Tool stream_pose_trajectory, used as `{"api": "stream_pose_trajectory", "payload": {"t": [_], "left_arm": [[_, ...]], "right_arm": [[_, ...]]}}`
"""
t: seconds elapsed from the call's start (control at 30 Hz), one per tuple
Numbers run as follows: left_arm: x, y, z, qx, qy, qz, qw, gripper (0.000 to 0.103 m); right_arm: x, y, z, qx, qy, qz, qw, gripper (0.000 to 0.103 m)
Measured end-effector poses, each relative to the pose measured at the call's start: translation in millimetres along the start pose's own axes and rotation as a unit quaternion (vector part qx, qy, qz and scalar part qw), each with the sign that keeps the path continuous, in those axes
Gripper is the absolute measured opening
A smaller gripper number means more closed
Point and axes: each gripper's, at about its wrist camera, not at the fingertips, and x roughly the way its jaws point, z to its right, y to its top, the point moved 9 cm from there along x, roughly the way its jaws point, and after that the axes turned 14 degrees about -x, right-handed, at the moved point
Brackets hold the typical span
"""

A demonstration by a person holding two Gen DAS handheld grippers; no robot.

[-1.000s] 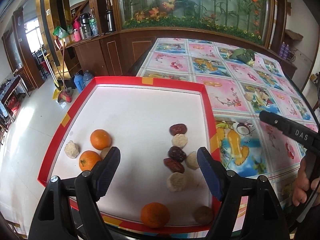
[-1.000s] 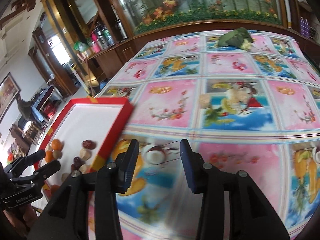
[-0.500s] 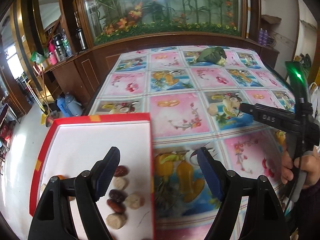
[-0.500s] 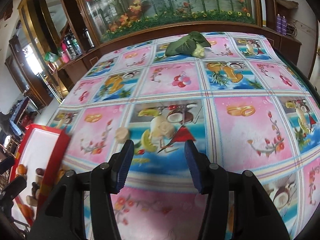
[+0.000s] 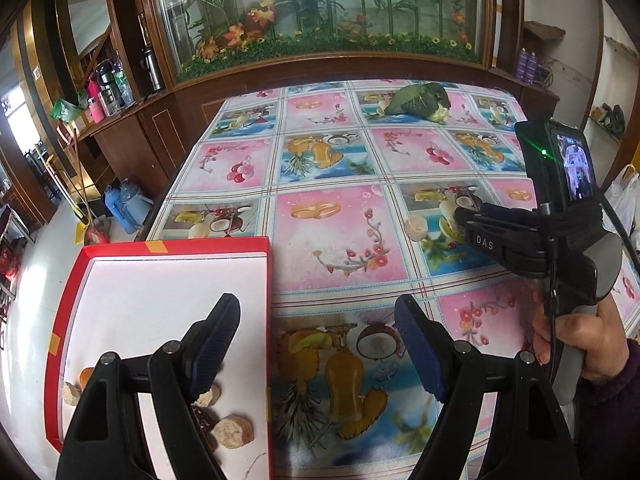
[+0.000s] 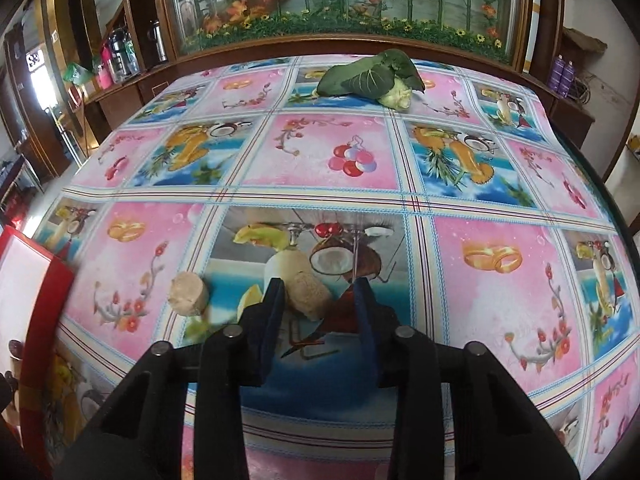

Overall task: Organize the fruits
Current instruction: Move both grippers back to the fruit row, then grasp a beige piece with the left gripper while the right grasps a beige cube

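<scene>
Two wrist fisheyes, both facing 12 o'clock across the tablecloth toward the glass cabinet.
Left cam sits high, red tray at 8 o'clock. Right cam is lower, closer to the cloth. Shared: leafy vegetable at 12–1 o'clock, tray edge.

Left tool swung right, off the red tray, now over the tabletop with only the tray's right part in view; still wide open. Right tool moved forward across the tabletop, jaws narrowed, now straddling a tan cork-like piece; second tan piece just left.
</scene>
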Motion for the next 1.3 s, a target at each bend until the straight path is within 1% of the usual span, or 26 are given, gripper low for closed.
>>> {"api": "stream_pose_trajectory", "payload": {"t": [0.1, 0.2, 0.27, 0.47, 0.63, 0.7, 0.77, 0.83, 0.87, 0.9, 0.97, 1.03, 1.1, 1.17, 1.23, 1.3], "left_arm": [[7, 5, 10, 0.002, -0.004, 0.001, 1.0000, 0.080], [19, 10, 22, -0.002, -0.013, -0.007, 0.9999, 0.080], [30, 11, 34, -0.002, -0.022, -0.014, 0.9997, 0.080], [63, 15, 64, 0.018, -0.015, -0.018, 0.9996, 0.079], [78, 16, 81, 0.033, -0.011, -0.019, 0.9992, 0.078], [86, 15, 83, 0.032, -0.012, -0.030, 0.9990, 0.065], [94, 15, 84, 0.027, -0.013, -0.042, 0.9987, 0.061], [97, 16, 85, 0.024, -0.010, -0.042, 0.9988, 0.057], [99, 16, 86, 0.025, -0.010, -0.043, 0.9987, 0.050], [100, 15, 88, 0.026, -0.011, -0.046, 0.9986, 0.046], [104, 15, 92, 0.026, -0.018, -0.050, 0.9983, 0.046], [107, 16, 95, 0.029, -0.019, -0.051, 0.9981, 0.041], [108, 15, 100, 0.029, -0.032, -0.053, 0.9976, 0.026], [107, 14, 103, 0.033, -0.039, -0.054, 0.9972, 0.022], [106, 13, 104, 0.038, -0.037, -0.050, 0.9973, 0.022], [103, 13, 102, 0.031, -0.038, -0.050, 0.9975, 0.021]], "right_arm": [[0, -1, 5, -0.001, -0.002, -0.001, 1.000, 0.024], [0, -1, 11, 0.013, 0.021, -0.001, 1.000, 0.023], [-1, -1, 17, 0.027, 0.028, -0.002, 0.999, 0.023], [-19, 8, 53, 0.075, 0.018, 0.028, 0.997, 0.023], [-32, 14, 64, 0.100, 0.021, 0.046, 0.994, 0.023], [-34, 15, 64, 0.105, 0.025, 0.049, 0.993, 0.023], [-34, 16, 64, 0.107, 0.027, 0.052, 0.992, 0.023], [-34, 16, 65, 0.111, 0.029, 0.055, 0.992, 0.023], [-34, 16, 65, 0.112, 0.030, 0.054, 0.992, 0.023], [-33, 16, 64, 0.113, 0.032, 0.053, 0.992, 0.023], [-33, 16, 63, 0.112, 0.035, 0.052, 0.992, 0.023], [-32, 16, 61, 0.111, 0.037, 0.052, 0.992, 0.023], [-33, 16, 61, 0.112, 0.037, 0.052, 0.992, 0.023], [-33, 16, 61, 0.114, 0.034, 0.054, 0.991, 0.023], [-34, 16, 61, 0.114, 0.032, 0.056, 0.991, 0.023], [-35, 17, 61, 0.111, 0.029, 0.059, 0.992, 0.023]]}}
